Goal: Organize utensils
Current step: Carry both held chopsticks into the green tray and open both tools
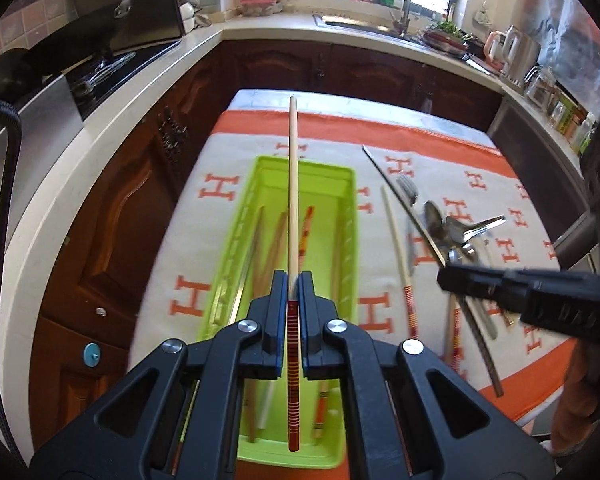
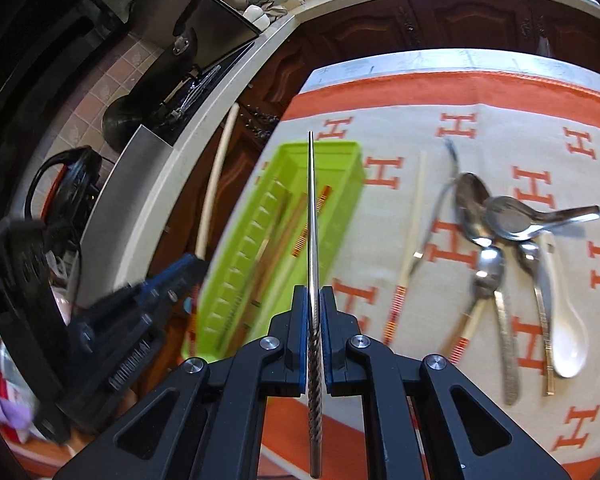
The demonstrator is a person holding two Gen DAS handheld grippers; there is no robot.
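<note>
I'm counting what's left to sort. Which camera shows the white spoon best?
The right wrist view. There the white spoon lies in full, unblocked, on the cloth beside the metal spoons. In the left wrist view the right hand-held gripper covers that spot, so I cannot make it out.

Wooden chopstick (image 1: 293,184) – red-banded end – pointing over green basket (image 1: 342,208), metal chopstick (image 2: 312,216) likewise, spoons (image 2: 500,216) piled on cloth
</note>
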